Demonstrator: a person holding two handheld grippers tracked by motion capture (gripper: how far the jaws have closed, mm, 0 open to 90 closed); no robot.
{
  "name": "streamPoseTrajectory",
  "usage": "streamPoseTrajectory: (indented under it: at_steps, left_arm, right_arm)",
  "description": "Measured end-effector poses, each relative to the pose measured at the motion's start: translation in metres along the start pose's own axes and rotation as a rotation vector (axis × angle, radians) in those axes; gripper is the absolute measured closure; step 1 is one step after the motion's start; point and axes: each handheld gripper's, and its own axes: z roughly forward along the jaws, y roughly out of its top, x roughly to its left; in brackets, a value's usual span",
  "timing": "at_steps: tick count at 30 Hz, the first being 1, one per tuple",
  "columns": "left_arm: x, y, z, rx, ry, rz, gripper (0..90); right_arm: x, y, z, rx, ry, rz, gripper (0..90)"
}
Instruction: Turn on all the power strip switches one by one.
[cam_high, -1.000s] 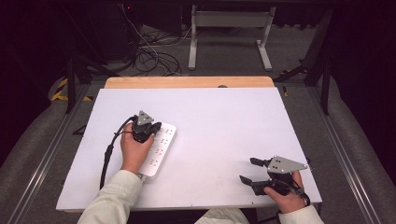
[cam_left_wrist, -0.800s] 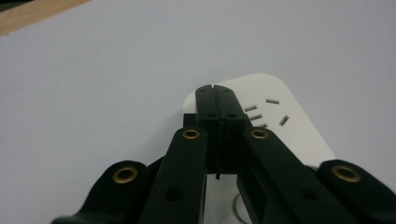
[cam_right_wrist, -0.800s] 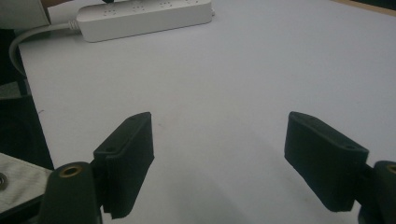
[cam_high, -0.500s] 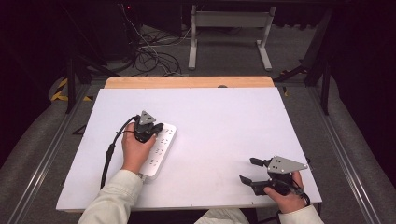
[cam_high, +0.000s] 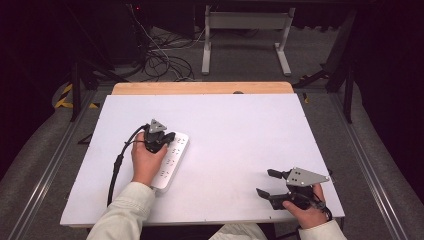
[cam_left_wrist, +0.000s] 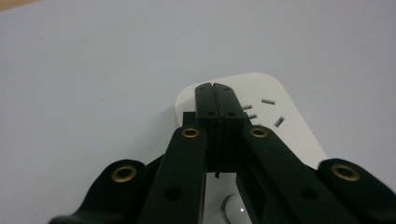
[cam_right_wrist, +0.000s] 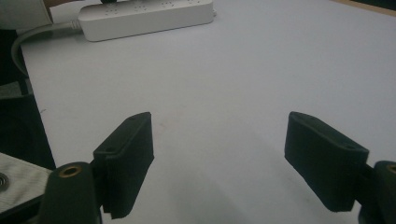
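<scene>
high view, white power strip (cam_high: 172, 160) flat on table (cam_high: 240, 130), left tool (cam_high: 169, 136) closed empty above it, right tool (cam_high: 266, 182) wide open

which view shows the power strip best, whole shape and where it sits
The high view: the white power strip lies whole, diagonal on the table, partly under the left hand. The left gripper view shows just its rounded end beneath shut tongs. The right gripper view shows its side, far off.

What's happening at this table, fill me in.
A person sits at a white table with a two-jaw gripper in each hand. The left gripper is over the far end of a white power strip, its jaws shut together with nothing between them, above the strip's sockets. The right gripper rests near the table's front right corner, jaws wide open and empty, aimed toward the strip.
</scene>
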Motion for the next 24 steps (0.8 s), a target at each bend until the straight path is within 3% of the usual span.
streamPoseTrajectory:
  at_steps: [3,6,10,14,15,16,20,24]
  left_arm:
    - [0.001,-0.001,0.0,-0.001,-0.007,-0.012,90.0]
    - [-0.001,0.0,0.0,0.009,0.011,0.012,90.0]
    - [0.003,0.003,0.001,0.029,-0.022,-0.027,90.0]
    - [0.004,0.008,-0.009,0.028,-0.042,-0.023,89.9]
    - [0.001,0.012,-0.021,-0.038,-0.062,-0.021,86.7]
    - [0.001,0.012,-0.021,-0.038,-0.062,-0.021,77.3]
    - [-0.009,0.019,-0.044,-0.117,-0.103,-0.001,70.4]
    - [-0.018,0.02,-0.062,-0.152,-0.116,0.021,59.2]
  right_arm:
    - [0.0,0.0,0.0,0.002,0.002,0.0,24.1]
    - [0.001,0.0,0.0,0.001,0.002,-0.001,24.1]
    - [0.001,0.0,-0.001,0.0,0.001,-0.003,24.1]
    - [0.0,0.0,-0.002,-0.006,-0.002,0.006,23.9]
    - [-0.001,0.0,-0.001,-0.008,-0.002,0.007,23.9]
    - [-0.001,0.0,-0.001,-0.008,-0.003,0.01,23.9]
    - [0.0,0.001,-0.001,-0.006,-0.008,0.008,23.9]
    - [0.0,0.001,-0.001,-0.006,-0.01,0.008,23.9]
